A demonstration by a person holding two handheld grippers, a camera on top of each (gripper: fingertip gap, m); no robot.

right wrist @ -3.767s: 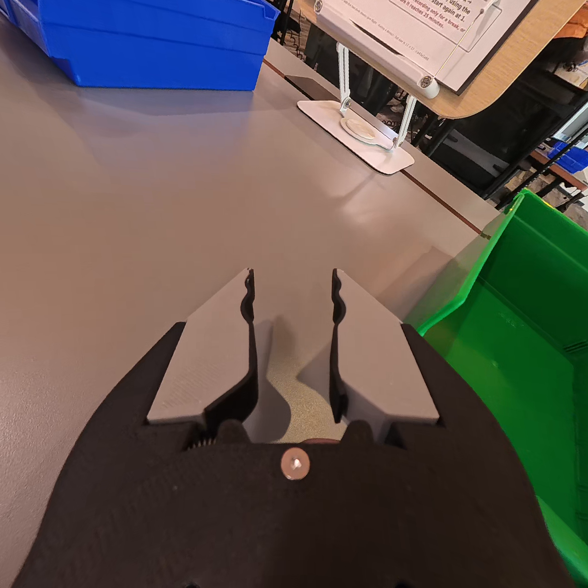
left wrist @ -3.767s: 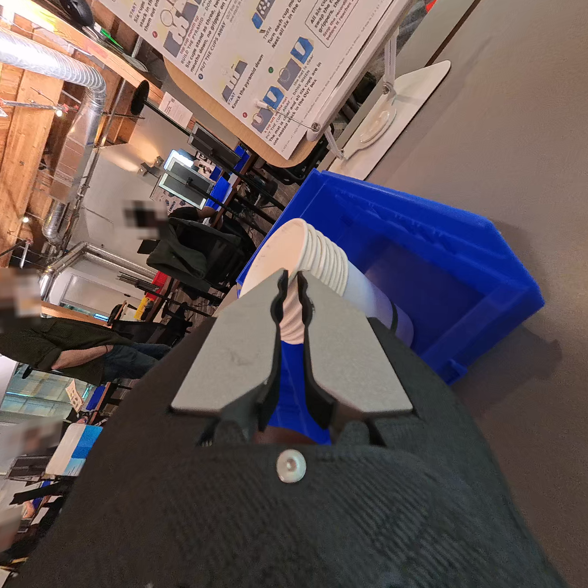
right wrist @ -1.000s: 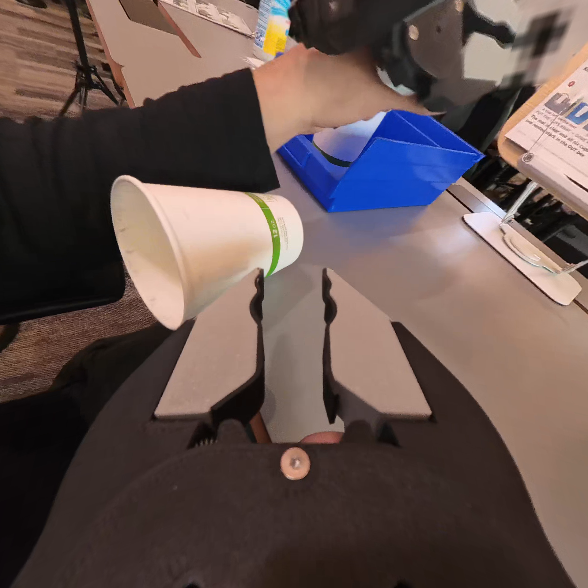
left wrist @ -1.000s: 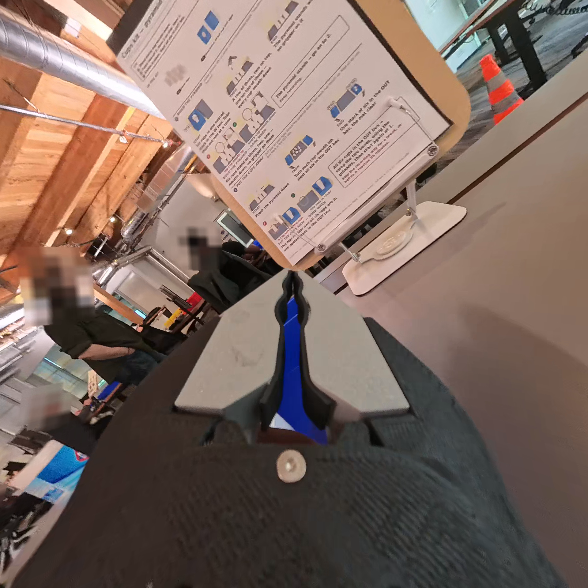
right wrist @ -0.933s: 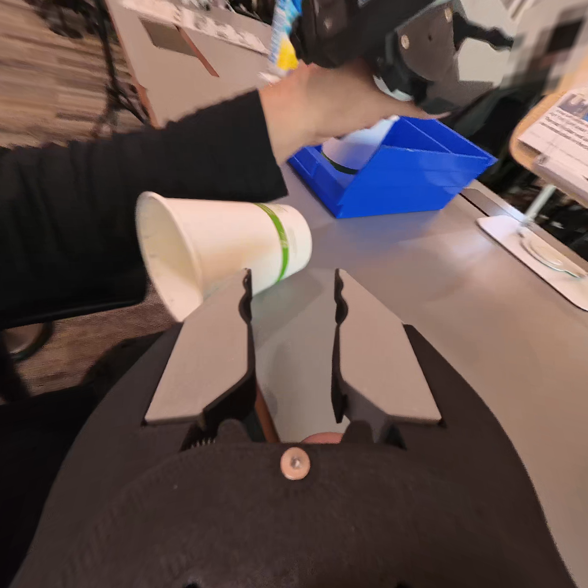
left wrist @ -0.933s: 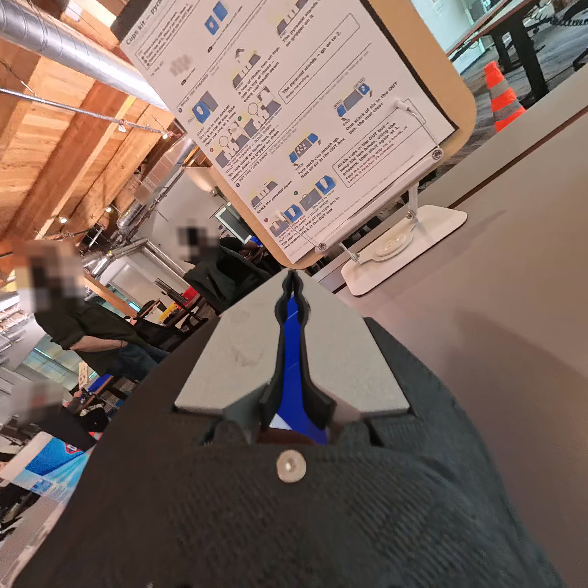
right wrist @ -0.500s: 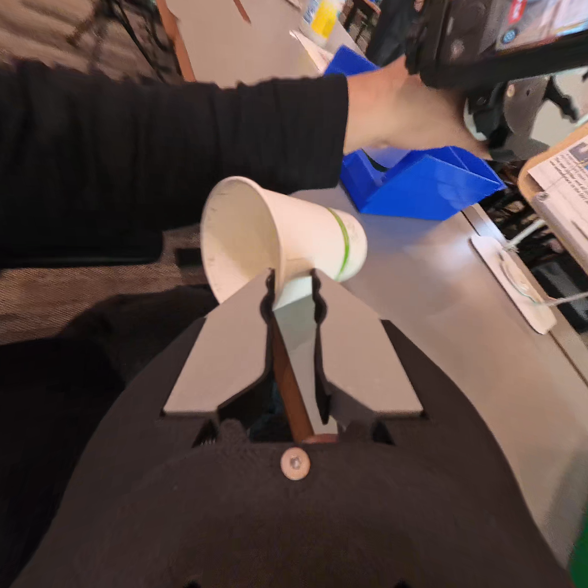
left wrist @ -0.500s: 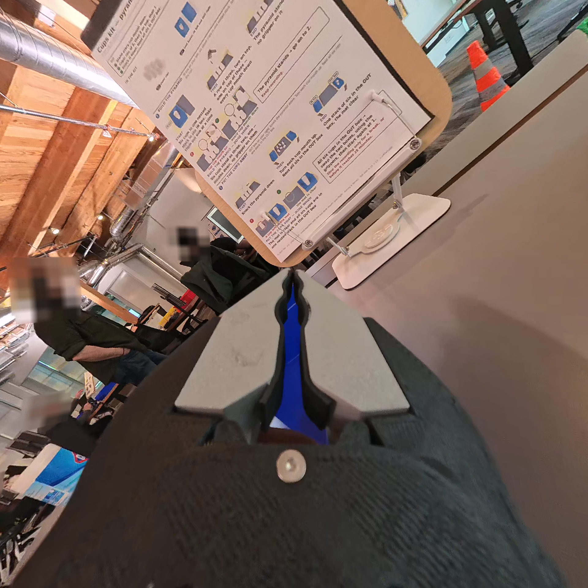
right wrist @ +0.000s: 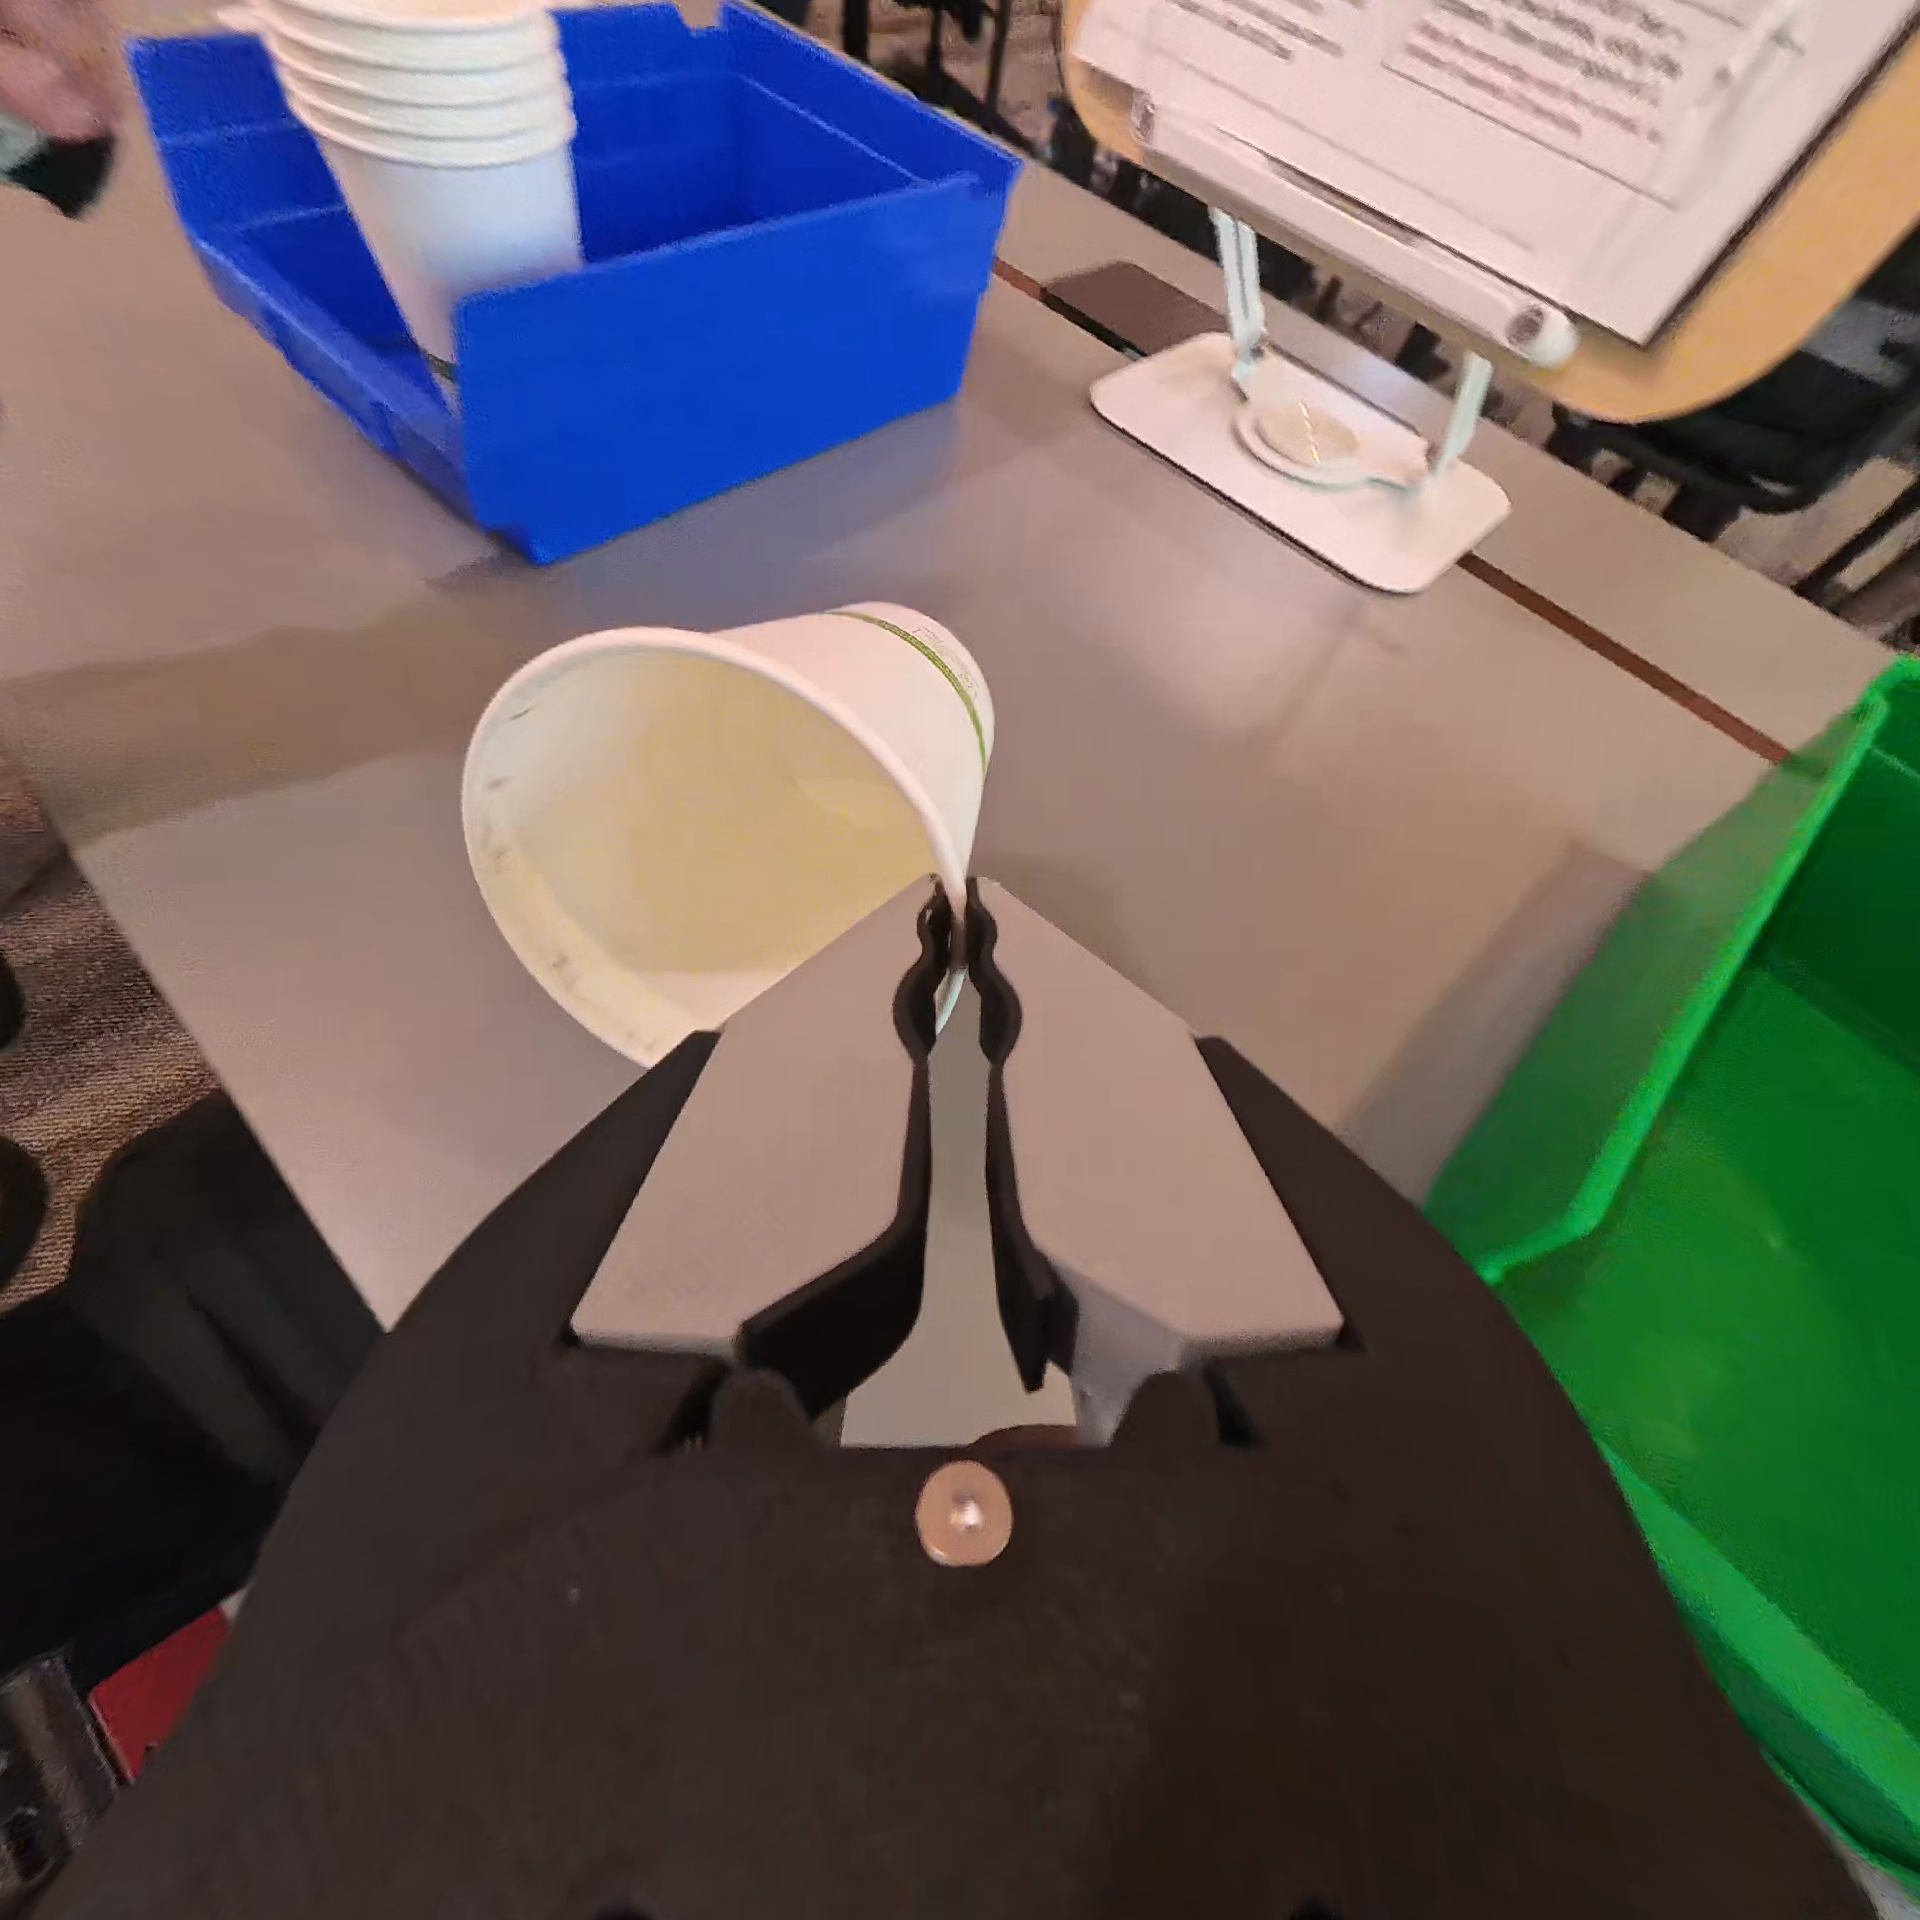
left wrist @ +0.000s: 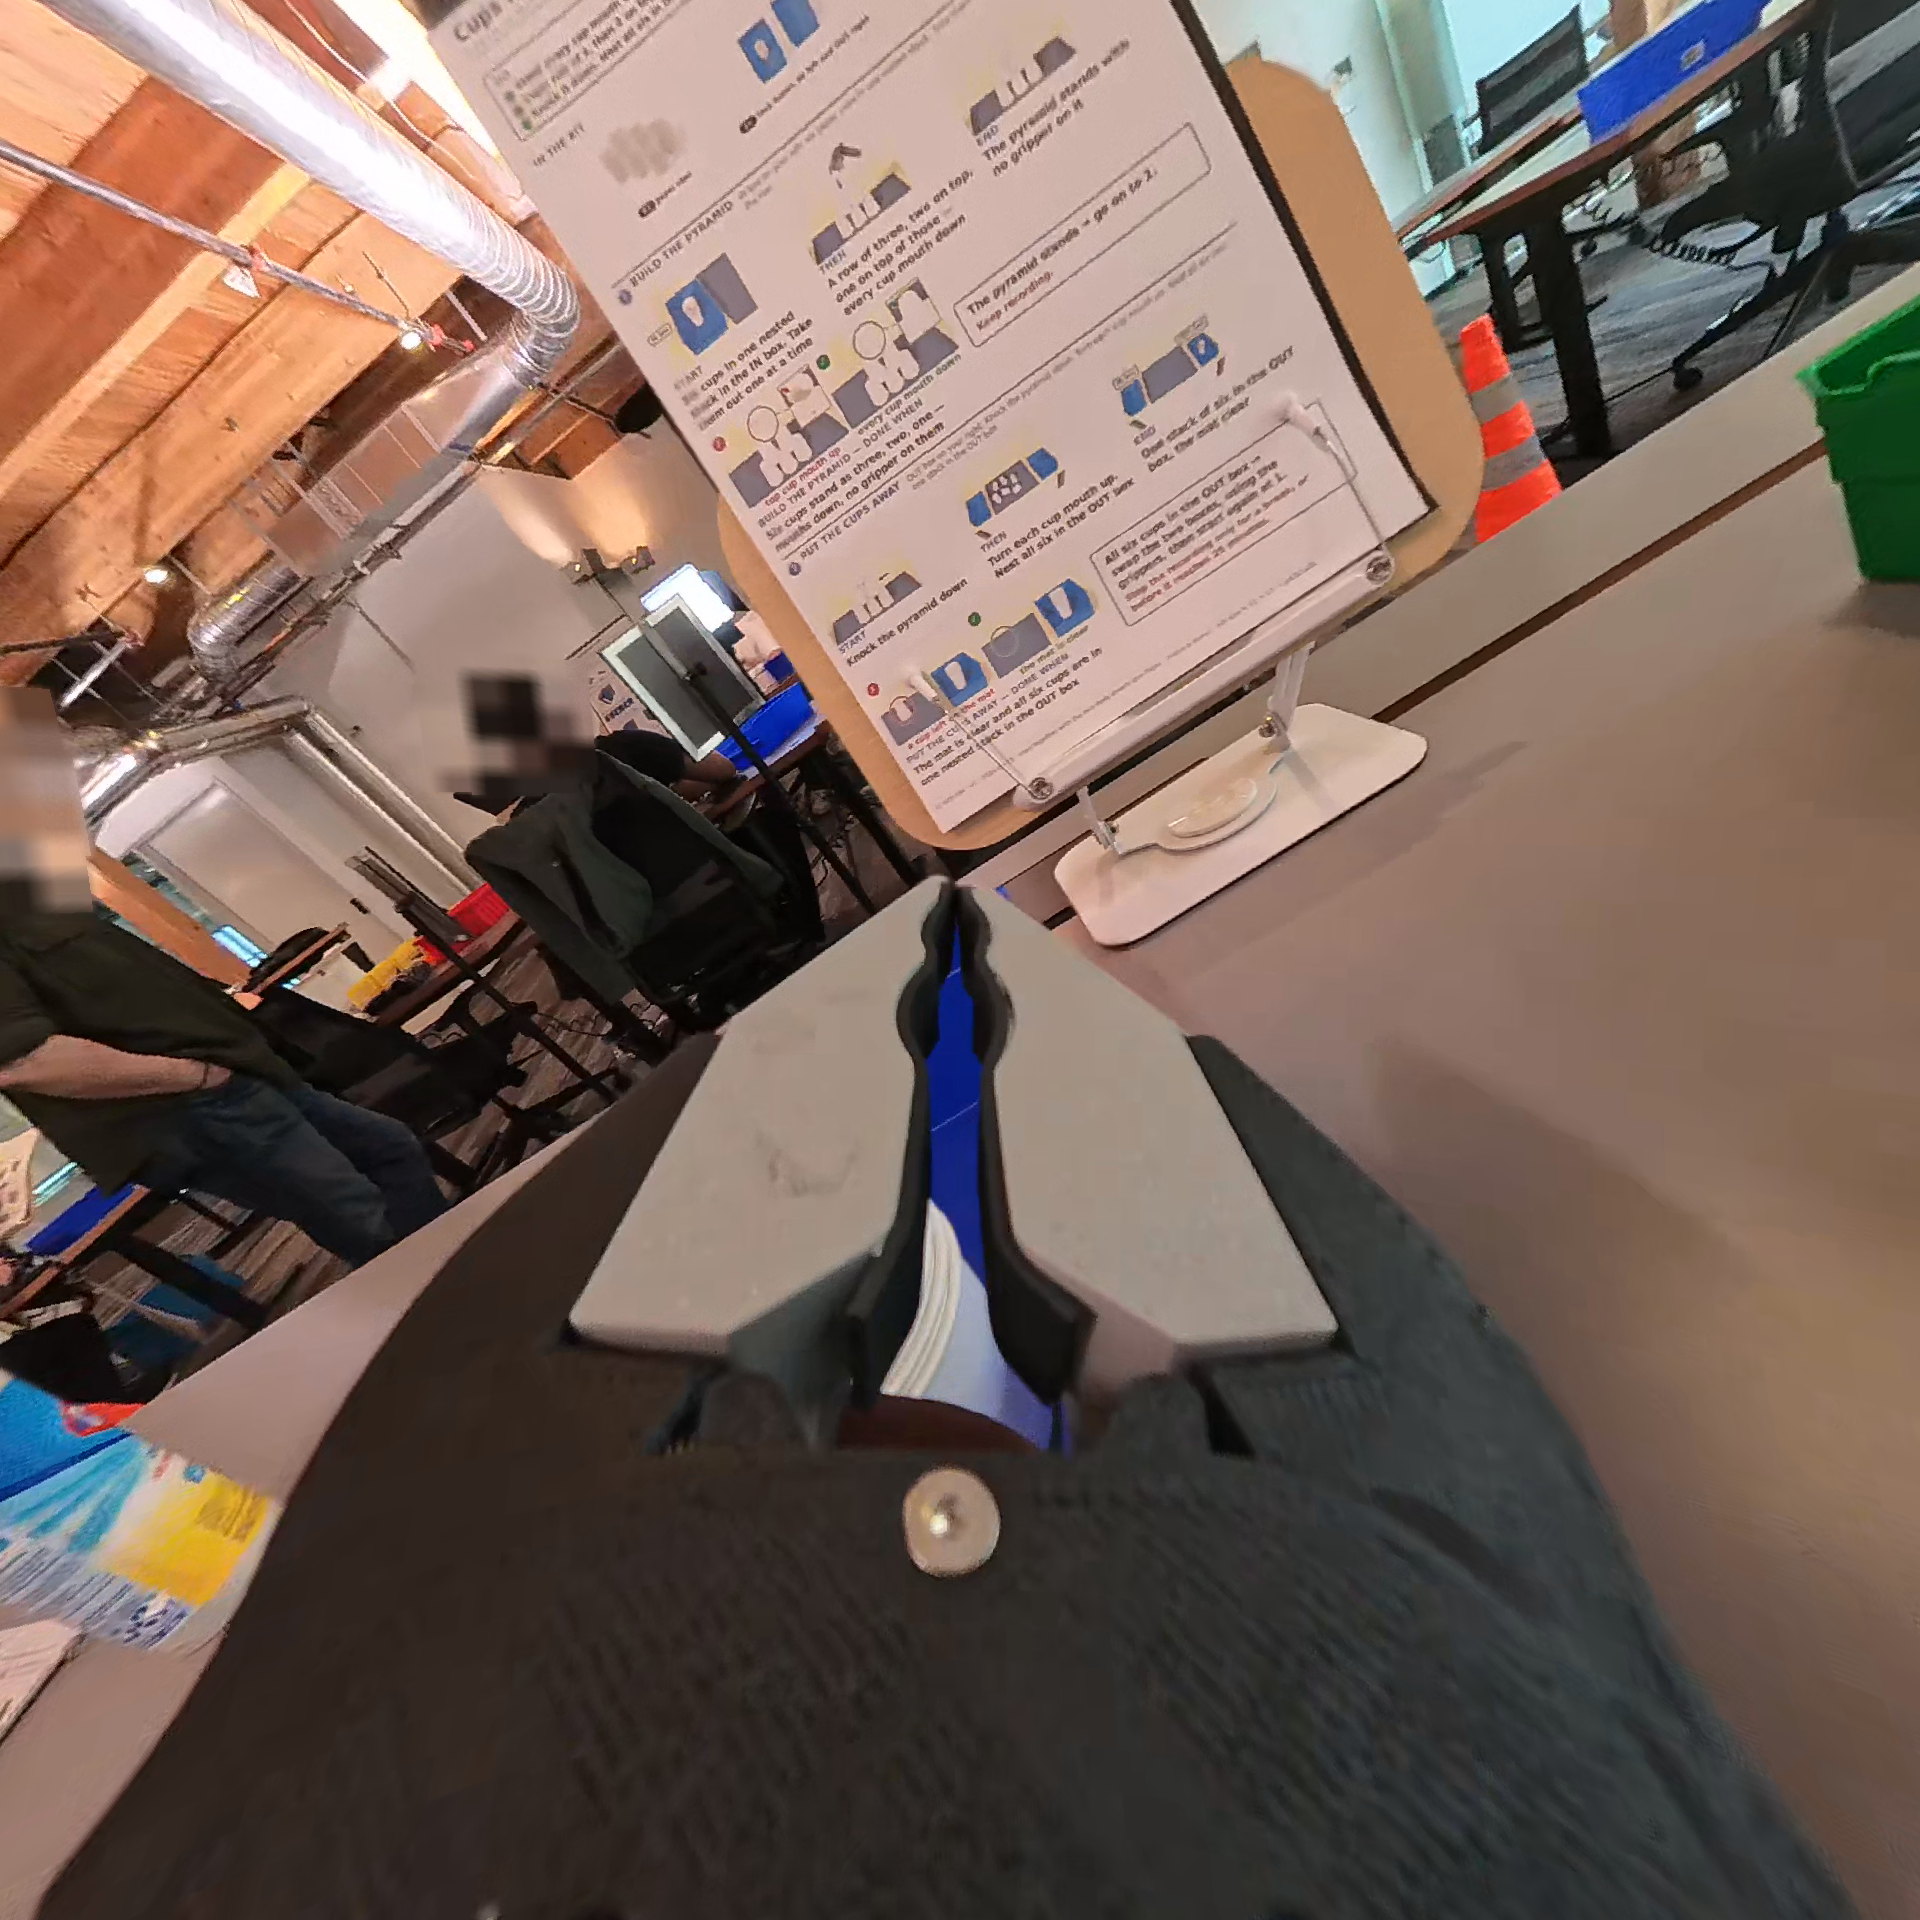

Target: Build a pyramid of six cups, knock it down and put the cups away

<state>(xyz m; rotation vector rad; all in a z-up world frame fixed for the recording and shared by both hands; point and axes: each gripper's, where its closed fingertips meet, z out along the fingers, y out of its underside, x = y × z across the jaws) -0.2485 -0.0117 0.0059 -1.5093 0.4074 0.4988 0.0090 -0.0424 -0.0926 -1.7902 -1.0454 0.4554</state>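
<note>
My right gripper is shut on the rim of a white paper cup with a green band. The cup is tilted, mouth toward the camera, and hangs above the grey table. A nested stack of white cups stands in the blue bin at the far left. My left gripper has its tips pressed together. The blue bin and white cup rims show through the slit behind them. I cannot tell whether the tips pinch anything.
A green bin stands at the table's right edge, close beside my right gripper; it also shows in the left wrist view. An instruction sheet on a white stand is at the back. People and desks lie beyond the table. The left gripper's tips are roughly 30 cm from the right gripper's.
My right gripper went from open to shut on the cup's rim and moved with it away from the blue bin toward the table's middle. My left gripper stayed shut and turned slightly.
</note>
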